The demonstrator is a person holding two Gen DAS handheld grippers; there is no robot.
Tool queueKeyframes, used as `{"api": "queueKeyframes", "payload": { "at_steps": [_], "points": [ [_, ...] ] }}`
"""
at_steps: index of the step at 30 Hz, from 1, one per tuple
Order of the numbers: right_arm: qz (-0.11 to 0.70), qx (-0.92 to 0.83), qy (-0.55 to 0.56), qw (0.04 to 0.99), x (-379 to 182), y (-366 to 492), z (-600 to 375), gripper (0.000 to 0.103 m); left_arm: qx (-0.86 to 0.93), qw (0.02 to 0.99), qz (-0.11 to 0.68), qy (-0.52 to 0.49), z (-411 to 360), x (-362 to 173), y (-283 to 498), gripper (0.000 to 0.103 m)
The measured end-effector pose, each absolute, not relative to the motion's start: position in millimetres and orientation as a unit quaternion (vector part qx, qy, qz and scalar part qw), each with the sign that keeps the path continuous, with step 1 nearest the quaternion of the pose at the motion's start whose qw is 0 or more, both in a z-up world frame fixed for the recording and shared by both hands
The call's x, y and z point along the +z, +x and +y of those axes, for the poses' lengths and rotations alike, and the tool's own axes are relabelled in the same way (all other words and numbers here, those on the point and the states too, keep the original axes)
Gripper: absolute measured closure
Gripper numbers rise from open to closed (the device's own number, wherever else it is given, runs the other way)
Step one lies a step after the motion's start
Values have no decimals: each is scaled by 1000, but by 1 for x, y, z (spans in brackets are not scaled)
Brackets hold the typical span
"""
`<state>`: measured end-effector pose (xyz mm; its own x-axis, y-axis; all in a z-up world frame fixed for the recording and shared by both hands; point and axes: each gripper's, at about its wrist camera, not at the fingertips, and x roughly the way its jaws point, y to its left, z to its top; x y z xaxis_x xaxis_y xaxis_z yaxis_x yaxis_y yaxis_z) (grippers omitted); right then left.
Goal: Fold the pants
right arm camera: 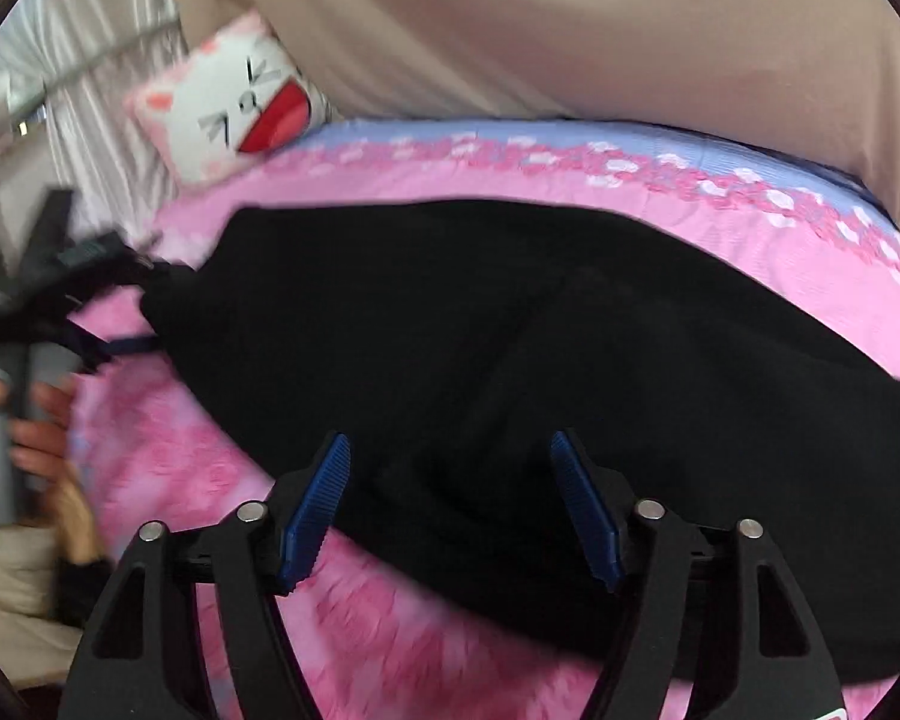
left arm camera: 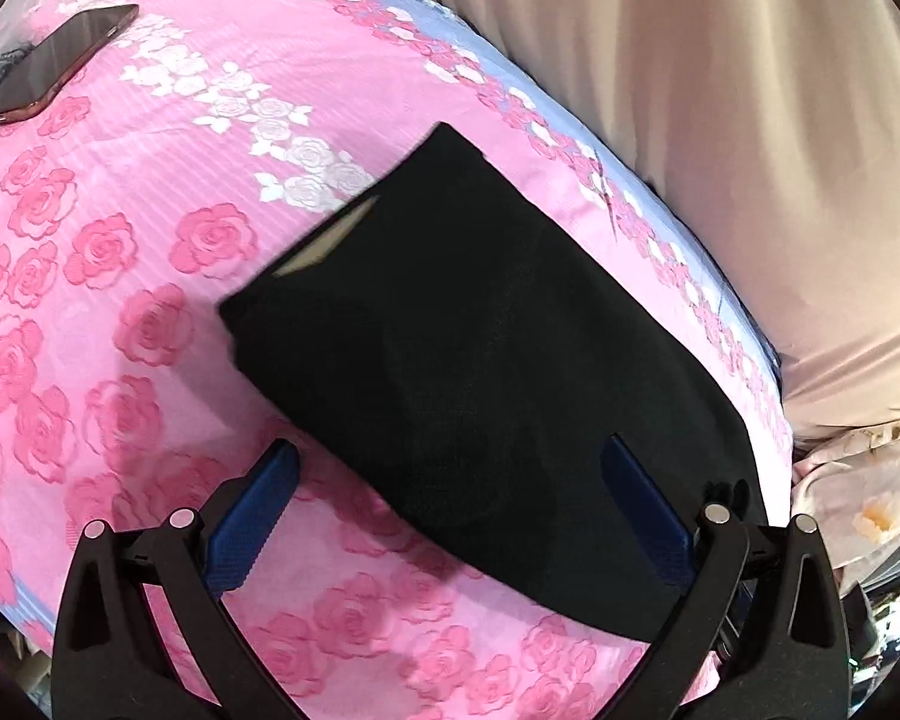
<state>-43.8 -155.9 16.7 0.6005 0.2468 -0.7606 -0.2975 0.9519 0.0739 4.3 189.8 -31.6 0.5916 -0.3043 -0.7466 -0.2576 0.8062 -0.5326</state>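
Observation:
Black pants lie folded into a thick rectangle on the pink rose bedsheet; a pale label shows at their upper left edge. My left gripper stands wide open just above the near part of the pants, with its right blue pad over the cloth and its left pad over the sheet. In the right wrist view the pants stretch across the bed. My right gripper is open above their near edge, gripping nothing. The left gripper appears blurred at the pants' left end, held by a hand.
A dark phone lies on the sheet at the far left. A white cat cushion rests at the head of the bed. Beige fabric hangs along the far side, past the sheet's blue border.

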Motion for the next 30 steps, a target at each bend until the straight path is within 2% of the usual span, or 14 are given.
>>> {"api": "queueKeyframes", "payload": {
  "at_steps": [1, 2, 7, 12, 13, 14, 15, 16, 17, 18, 23, 28, 30],
  "points": [
    [419, 147, -20, 896, 19, -39, -159, 86, -17, 835, 448, -317, 195, -32, 4, 5],
    [416, 146, -6, 897, 24, -35, -163, 90, -18, 835, 445, -324, 199, -33, 6, 5],
    [362, 134, 13, 923, 68, -17, -157, 90, -14, 837, 429, -341, 208, -34, 18, 5],
    [429, 152, 32, 890, 24, 0, -143, 81, 23, 855, 421, -302, 192, -31, 28, 5],
    [412, 159, 51, 896, 28, -7, -145, 70, 26, 857, 422, -294, 189, -31, 29, 5],
    [403, 165, 64, 898, 32, -11, -147, 49, 27, 859, 422, -289, 188, -31, 30, 6],
    [386, 164, 79, 904, 41, -20, -153, 41, 27, 861, 420, -285, 187, -31, 30, 18],
    [371, 156, 85, 911, 49, -26, -158, 36, 37, 865, 419, -273, 186, -29, 29, 36],
    [360, 148, 89, 917, 57, -33, -166, 35, 44, 866, 422, -265, 186, -29, 29, 79],
    [350, 137, 97, 922, 65, -41, -180, 34, 38, 865, 425, -264, 185, -29, 31, 84],
    [312, 61, 125, 940, 88, -76, -245, 28, 0, 897, 388, -212, 148, 23, 27, 86],
    [292, 12, 163, 942, 92, -101, -302, 28, -117, 934, 320, -102, 23, 107, 4, 86],
    [294, 0, 175, 940, 86, -106, -318, 28, -160, 931, 319, -72, -27, 114, -1, 84]
  ]
}}
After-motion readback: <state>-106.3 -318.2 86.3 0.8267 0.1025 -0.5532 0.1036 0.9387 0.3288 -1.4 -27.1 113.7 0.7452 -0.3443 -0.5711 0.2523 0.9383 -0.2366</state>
